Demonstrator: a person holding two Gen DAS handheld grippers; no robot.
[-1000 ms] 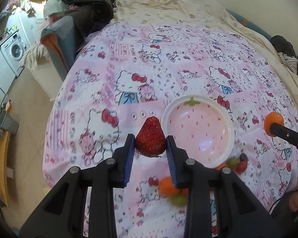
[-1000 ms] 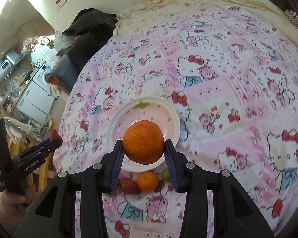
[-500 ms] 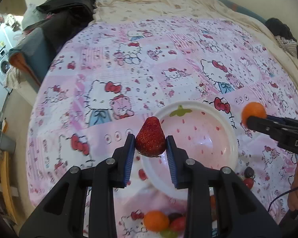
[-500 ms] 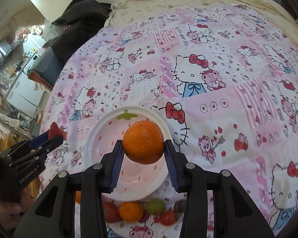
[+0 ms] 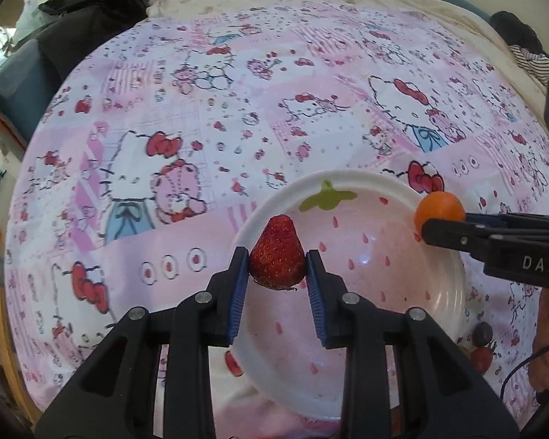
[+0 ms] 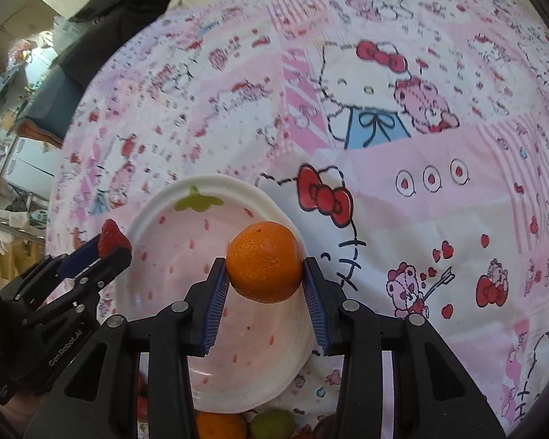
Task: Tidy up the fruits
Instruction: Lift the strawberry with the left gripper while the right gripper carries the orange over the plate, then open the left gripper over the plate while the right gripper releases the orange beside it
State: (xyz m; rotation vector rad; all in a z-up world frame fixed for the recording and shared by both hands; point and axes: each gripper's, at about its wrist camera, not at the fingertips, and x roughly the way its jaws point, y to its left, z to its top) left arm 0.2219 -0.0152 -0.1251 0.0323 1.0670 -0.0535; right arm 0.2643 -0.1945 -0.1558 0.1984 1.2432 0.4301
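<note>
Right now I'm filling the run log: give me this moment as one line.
left gripper: shut on strawberry | right gripper: shut on orange | both over plate | plate: holds no fruit

Black plastic left tongs [image 5: 277,278] and right tongs [image 6: 264,285], blue ribbed pads [image 5: 238,292], silver screws, white "DAS" and "GenRobot.AI" lettering, bare skin.

Your own fingers cover the near rim of the plate [image 5: 347,179] in both views. The loose fruits [image 6: 271,422] under it in the right view are cut by the frame edge — only their tops show. In the left view the right gripper [image 5: 426,225] hides half the orange [image 5: 437,206] — and the small dark fruit [image 5: 482,333] is unidentifiable.
</note>
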